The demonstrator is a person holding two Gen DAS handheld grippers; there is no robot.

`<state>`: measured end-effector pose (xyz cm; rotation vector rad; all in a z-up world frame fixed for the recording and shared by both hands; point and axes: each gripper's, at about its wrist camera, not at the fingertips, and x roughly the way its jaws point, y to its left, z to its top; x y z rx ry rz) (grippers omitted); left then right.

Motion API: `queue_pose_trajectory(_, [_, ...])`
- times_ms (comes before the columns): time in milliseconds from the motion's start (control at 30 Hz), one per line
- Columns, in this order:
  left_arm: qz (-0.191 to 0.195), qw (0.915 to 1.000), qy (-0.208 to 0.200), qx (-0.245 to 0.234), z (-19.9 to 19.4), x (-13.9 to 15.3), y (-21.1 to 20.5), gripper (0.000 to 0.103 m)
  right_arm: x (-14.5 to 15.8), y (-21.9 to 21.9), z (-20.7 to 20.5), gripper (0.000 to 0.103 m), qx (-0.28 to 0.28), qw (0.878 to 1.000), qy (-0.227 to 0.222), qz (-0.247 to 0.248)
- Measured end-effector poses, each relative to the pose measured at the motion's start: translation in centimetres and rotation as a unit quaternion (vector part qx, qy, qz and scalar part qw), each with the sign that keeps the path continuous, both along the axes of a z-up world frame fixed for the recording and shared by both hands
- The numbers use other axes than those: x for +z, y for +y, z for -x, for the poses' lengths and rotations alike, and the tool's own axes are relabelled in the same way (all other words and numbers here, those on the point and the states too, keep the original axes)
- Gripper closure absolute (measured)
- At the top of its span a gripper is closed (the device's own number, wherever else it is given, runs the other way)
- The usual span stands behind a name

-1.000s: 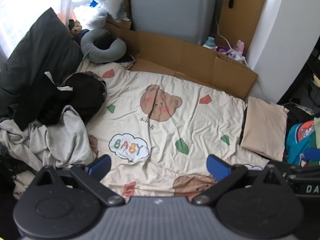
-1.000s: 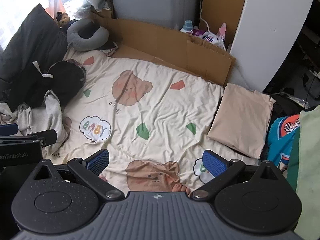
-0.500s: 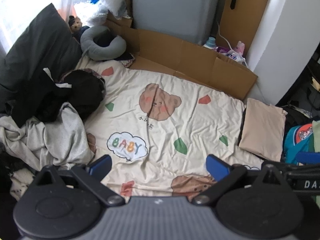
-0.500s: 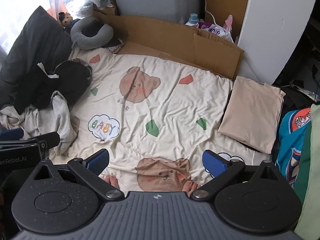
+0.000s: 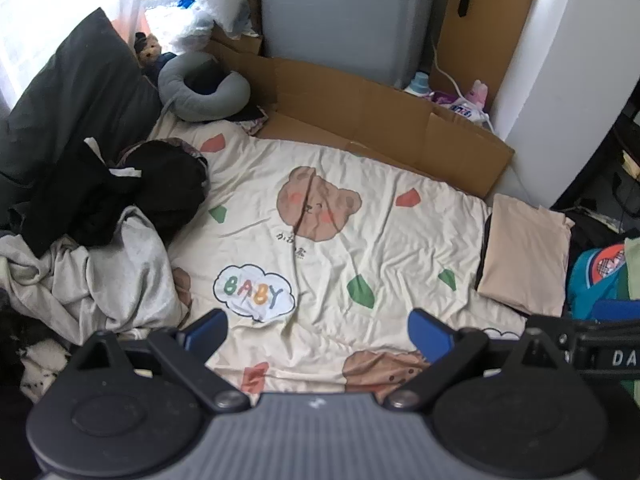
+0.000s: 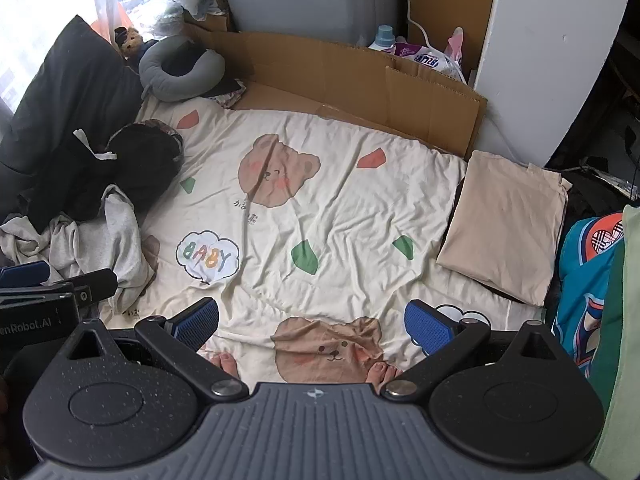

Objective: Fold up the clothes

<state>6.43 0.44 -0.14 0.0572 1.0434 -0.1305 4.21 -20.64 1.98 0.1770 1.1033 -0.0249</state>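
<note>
- We hold both tools high over the cream bear-print blanket (image 6: 344,216), and over the last second both views have pulled back a little: the person's bare toes (image 6: 226,362) now show at the blanket's near edge, where a second ago the right view showed them only in part.
- The left gripper (image 5: 318,330) has its blue-padded jaws spread wide with nothing between them; the right gripper (image 6: 312,320) is the same, jaws apart and empty.
- Nothing on the blanket has moved. Its middle lies bare.
- The folded beige garment (image 6: 506,226) lies at the blanket's right edge, flat and squared, so we judge that piece done.
- The work left is the heap at the blanket's left edge: a crumpled light grey garment (image 5: 108,276) with black clothes (image 5: 120,196) piled on its far side, touching it.
- A teal printed garment (image 6: 582,276) lies beyond the blanket's right edge, just past the beige one; we cannot tell whether it is folded.
- We read the pull-back as the pause between pieces: the next move would be to reach left for the grey garment and spread it on the blanket's bare middle.
</note>
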Motion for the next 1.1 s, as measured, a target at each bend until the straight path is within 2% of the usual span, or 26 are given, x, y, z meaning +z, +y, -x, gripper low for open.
queue_pose_trajectory(1100, [-0.001, 1.0000, -0.002, -0.007, -0.21, -0.12, 0.47, 0.005, 0.17, -0.92, 0.27, 0.001, -0.006, 1.000, -0.012, -0.009])
